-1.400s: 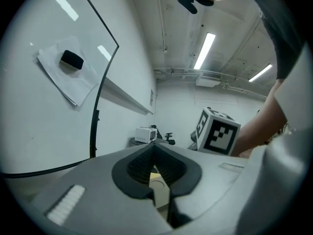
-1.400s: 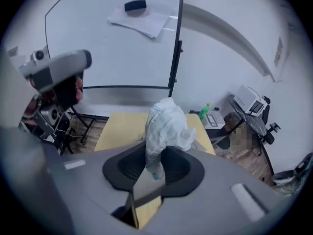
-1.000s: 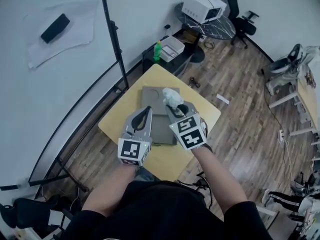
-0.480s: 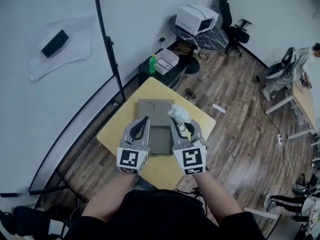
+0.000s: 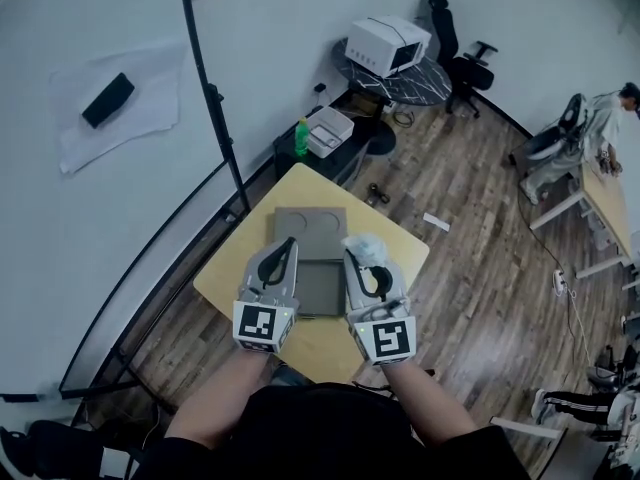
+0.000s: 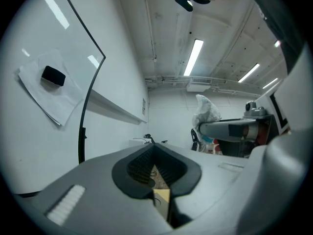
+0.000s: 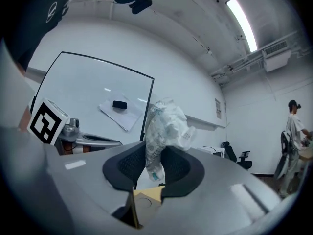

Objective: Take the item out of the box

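A grey flat box [image 5: 322, 286] lies on the yellow table [image 5: 238, 268] with its lid [image 5: 308, 222] folded back on the far side. My right gripper [image 5: 366, 264] is shut on a crumpled white plastic bag [image 5: 364, 248], held up just past the box's right edge. In the right gripper view the bag [image 7: 164, 125] stands up between the pads of that gripper [image 7: 154, 166]. My left gripper [image 5: 287, 244] hovers over the box's left edge. Its jaws are shut with nothing between them, as the left gripper view [image 6: 154, 163] also shows, and the held bag [image 6: 206, 112] appears there at the right.
A black pole [image 5: 212, 108] frames a whiteboard with an eraser [image 5: 108, 98] on the left. Behind the table stand a low stand with a green bottle [image 5: 301, 136], a round table with a white appliance [image 5: 386, 43], and an office chair [image 5: 458, 63]. A person [image 5: 603, 118] stands far right.
My right gripper has carried the white bag from above the lid to the right and toward me, off the box. The left gripper has stayed by the box's left edge.
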`<state>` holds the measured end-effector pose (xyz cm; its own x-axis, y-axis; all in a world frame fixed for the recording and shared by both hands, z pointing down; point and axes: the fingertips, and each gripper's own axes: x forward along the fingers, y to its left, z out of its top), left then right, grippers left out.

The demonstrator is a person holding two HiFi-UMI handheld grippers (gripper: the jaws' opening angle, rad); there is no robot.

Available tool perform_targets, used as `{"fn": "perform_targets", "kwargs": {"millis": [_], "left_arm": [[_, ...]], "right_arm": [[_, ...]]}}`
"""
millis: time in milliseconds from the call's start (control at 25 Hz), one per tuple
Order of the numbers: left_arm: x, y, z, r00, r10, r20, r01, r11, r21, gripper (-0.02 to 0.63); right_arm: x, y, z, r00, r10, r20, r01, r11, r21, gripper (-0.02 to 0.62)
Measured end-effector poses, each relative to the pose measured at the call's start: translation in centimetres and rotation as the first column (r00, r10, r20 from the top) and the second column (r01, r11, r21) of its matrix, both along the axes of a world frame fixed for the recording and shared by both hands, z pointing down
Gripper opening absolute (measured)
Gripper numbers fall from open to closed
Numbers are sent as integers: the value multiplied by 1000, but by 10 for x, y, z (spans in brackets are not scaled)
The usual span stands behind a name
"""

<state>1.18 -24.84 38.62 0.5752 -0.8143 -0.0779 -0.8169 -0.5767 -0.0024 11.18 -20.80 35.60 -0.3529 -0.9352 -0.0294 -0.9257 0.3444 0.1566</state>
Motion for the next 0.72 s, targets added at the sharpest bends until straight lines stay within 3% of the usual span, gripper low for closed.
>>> {"fn": "perform_targets", "kwargs": {"millis": [720], "left_arm": [[-5, 0, -1, 1000, -7, 24, 8, 1000, -5, 0]], "right_arm": [[9, -10, 25, 999, 36, 29, -34, 998, -51, 87]]}}
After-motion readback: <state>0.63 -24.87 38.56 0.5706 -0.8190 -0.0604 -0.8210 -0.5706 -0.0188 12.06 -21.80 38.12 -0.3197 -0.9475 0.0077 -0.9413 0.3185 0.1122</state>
